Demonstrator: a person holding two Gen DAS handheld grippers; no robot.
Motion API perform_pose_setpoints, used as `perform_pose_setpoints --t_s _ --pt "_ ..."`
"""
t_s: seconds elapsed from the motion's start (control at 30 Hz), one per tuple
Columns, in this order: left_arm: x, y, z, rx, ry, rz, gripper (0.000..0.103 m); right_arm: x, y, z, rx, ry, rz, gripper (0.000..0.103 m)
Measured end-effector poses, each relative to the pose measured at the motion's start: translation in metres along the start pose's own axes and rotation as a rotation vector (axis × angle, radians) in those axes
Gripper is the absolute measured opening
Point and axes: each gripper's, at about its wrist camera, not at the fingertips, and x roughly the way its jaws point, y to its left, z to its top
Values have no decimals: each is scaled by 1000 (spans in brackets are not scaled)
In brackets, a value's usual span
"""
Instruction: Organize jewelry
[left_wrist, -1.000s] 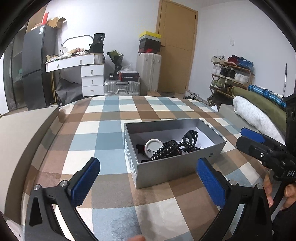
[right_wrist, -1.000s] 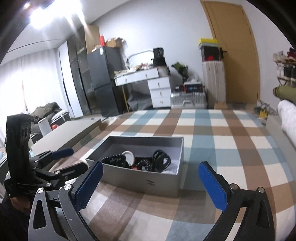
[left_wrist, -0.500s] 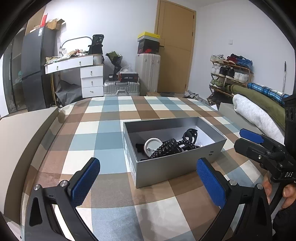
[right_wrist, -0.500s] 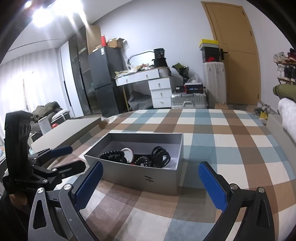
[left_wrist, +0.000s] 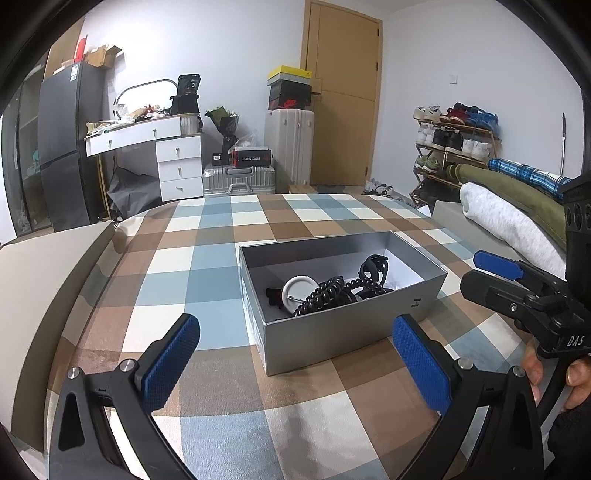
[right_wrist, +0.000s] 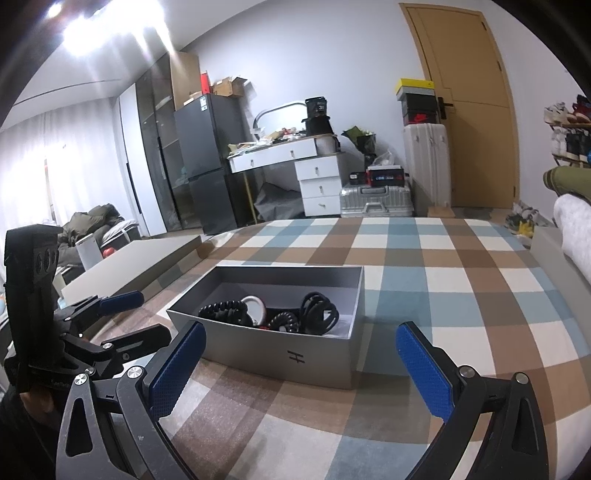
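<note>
Here the grey box (left_wrist: 343, 328) sits beyond both grippers' spread fingers (left_wrist: 170, 363).

Left hand-held gripper (left_wrist: 295, 360) and right hand-held gripper (right_wrist: 301, 363) side by side, both spread wide, nothing between their fingers.

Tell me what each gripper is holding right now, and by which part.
Nothing. The left gripper and right gripper are both open and empty, short of the box; the jewelry lies inside it.

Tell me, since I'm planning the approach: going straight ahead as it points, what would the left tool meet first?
Probably the near wall of the open grey box, which lies directly between the open left tool fingers; depth is uncertain through the fisheye.
</note>
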Motion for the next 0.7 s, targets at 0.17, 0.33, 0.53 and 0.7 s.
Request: perform_pose_setpoints --t_s 0.17,0.33,0.53,0.7 --pt "0 0 0 -1 0 1 102 -1 2 0 -8 0 1 103" --pt "0 0 0 0 1 3 102 -1 2 0 -7 0 2 103" --pt "0 0 0 0 1 4 102 0 2 0 -8 1 2 103" --pt "0 0 0 -1 1 2 102 -1 3 0 -8 1 1 103"
